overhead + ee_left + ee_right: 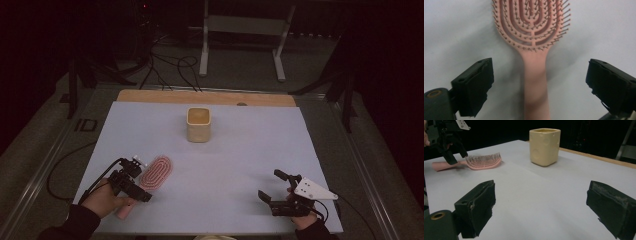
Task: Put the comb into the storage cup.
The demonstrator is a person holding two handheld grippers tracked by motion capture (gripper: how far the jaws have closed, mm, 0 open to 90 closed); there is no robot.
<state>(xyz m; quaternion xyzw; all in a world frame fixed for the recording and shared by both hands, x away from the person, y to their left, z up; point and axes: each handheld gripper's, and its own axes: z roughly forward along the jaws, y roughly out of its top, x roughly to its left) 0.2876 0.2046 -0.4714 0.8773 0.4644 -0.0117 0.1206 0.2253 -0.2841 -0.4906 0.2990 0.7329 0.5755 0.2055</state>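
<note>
A pink hairbrush (156, 172) lies bristles up on the white table sheet (240, 150) at the front left, its handle pointing toward the person. My left gripper (140, 181) hovers over that handle. In the left gripper view the left gripper (539, 71) is open: its jaws stand wide on either side of the hairbrush (534, 50) handle, with clear gaps and no contact. At the front right my right gripper (271, 186) is open and holds nothing. In the right gripper view the right gripper (541, 200) looks toward the hairbrush (481, 161) and the left gripper (451, 145).
A cream square cup (198, 124) stands upright at the back middle of the sheet, cup (544, 143) beyond my right jaws. A wooden table edge (210, 97) runs along the back. Cables and a metal stand's legs (204, 55) are on the floor behind.
</note>
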